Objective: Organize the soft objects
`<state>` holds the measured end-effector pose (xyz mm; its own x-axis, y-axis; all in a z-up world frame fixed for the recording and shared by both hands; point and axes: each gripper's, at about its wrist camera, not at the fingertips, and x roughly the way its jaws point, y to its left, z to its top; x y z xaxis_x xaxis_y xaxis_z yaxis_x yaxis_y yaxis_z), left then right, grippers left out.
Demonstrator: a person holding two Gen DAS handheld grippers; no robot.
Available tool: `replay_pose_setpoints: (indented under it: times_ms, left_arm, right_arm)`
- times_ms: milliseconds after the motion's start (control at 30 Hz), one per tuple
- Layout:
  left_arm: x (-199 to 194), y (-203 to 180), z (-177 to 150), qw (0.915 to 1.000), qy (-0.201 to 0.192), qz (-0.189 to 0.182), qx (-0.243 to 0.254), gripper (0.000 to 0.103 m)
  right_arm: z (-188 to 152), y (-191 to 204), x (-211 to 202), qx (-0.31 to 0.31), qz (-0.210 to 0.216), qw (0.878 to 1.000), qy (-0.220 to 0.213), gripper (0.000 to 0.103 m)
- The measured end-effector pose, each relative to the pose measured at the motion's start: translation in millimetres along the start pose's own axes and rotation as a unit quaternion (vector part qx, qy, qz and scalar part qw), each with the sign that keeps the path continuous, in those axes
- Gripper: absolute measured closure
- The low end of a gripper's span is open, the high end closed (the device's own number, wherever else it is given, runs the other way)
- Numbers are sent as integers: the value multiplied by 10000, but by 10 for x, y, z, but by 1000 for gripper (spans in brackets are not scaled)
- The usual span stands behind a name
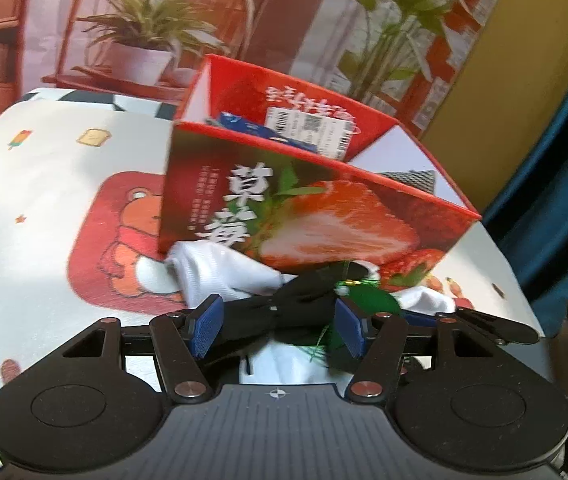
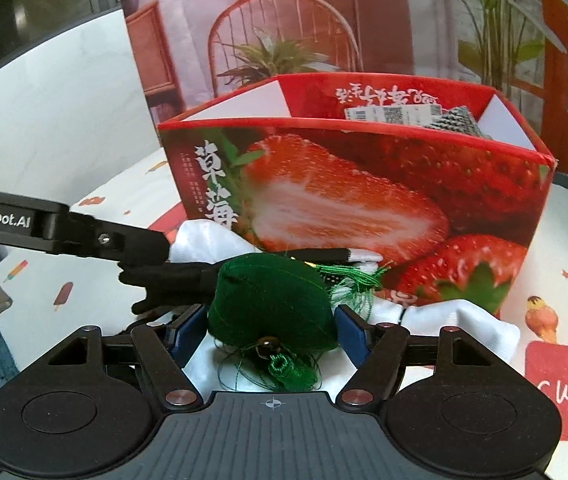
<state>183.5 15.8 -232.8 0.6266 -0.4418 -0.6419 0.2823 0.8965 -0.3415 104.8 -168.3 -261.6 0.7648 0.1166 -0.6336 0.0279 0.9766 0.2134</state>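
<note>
So you've got both grippers parked over the soft pile right at the near foot of the strawberry box (image 2: 348,184). Your right gripper (image 2: 271,328) has its jaws around the green stuffed pouch (image 2: 271,304); the pads look to be against its sides, so I'd call that held, probably ready for lifting into the box. Your left gripper (image 1: 279,326) has jaws set wide with the black cloth (image 1: 284,300) lying between them, not visibly pinched. White socks (image 2: 460,316) sit underneath. The box rim is tall and close, so you'd need to clear it; open tabletop (image 1: 43,184) lies to the left.
</note>
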Motion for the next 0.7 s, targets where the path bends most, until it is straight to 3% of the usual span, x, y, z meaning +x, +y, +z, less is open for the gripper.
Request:
replay_pose_setpoints:
  times_ms: [300, 533, 700]
  left_arm:
    - [256, -300, 37, 9969, 370, -620, 320, 40]
    - [486, -347, 33, 9940, 654, -837, 267, 57]
    - [469, -342, 97, 9935, 585, -959, 156, 59]
  right_arm:
    - [-56, -44, -25, 102, 35, 9999, 28, 36]
    - [-75, -65, -51, 72, 56, 10000, -27, 41]
    - [-37, -82, -86, 126, 12, 9999, -45, 48]
